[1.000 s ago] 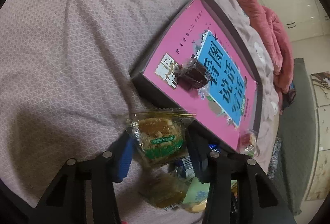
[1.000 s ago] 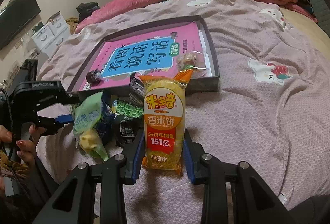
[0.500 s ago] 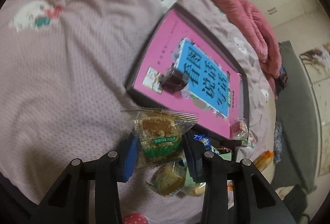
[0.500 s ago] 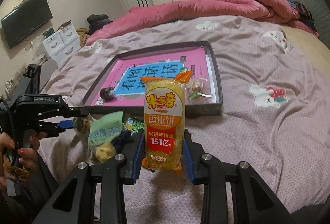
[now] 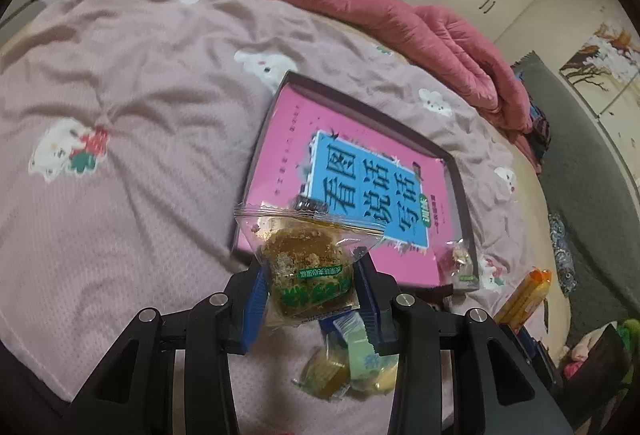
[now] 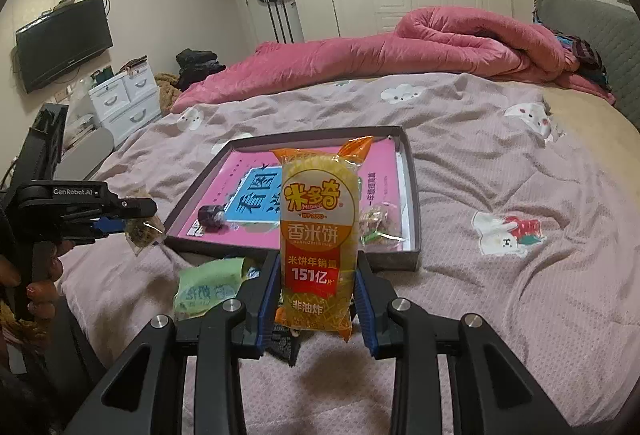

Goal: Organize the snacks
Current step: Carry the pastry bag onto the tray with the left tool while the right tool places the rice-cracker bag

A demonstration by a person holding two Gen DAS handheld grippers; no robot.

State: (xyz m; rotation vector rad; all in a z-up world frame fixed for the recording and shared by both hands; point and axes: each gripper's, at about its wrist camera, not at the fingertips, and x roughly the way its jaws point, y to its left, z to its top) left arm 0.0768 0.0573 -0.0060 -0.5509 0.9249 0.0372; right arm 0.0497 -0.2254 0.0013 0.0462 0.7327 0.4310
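My left gripper (image 5: pixel 312 287) is shut on a clear-wrapped brown cake (image 5: pixel 310 267) and holds it above the bed, just short of the dark tray (image 5: pixel 260 139); the gripper also shows in the right wrist view (image 6: pixel 136 225). My right gripper (image 6: pixel 316 291) is shut on a yellow rice-cracker pack (image 6: pixel 316 235), held upright in the air before the tray (image 6: pixel 414 195). The tray holds a pink book (image 5: pixel 280 139), a dark wrapped sweet (image 6: pixel 211 215) and a small clear snack bag (image 6: pixel 380 223).
Loose snacks lie on the bed in front of the tray: a green packet (image 6: pixel 208 287), small yellow cakes (image 5: pixel 324 375) and a dark packet (image 6: pixel 286 347). A pink duvet (image 6: pixel 400 51) is bunched at the far side. Drawers (image 6: pixel 124 99) stand left of the bed.
Both grippers have risen with their snacks and tilted up, so the room beyond the bed shows. The snack pile now lies lower under them.
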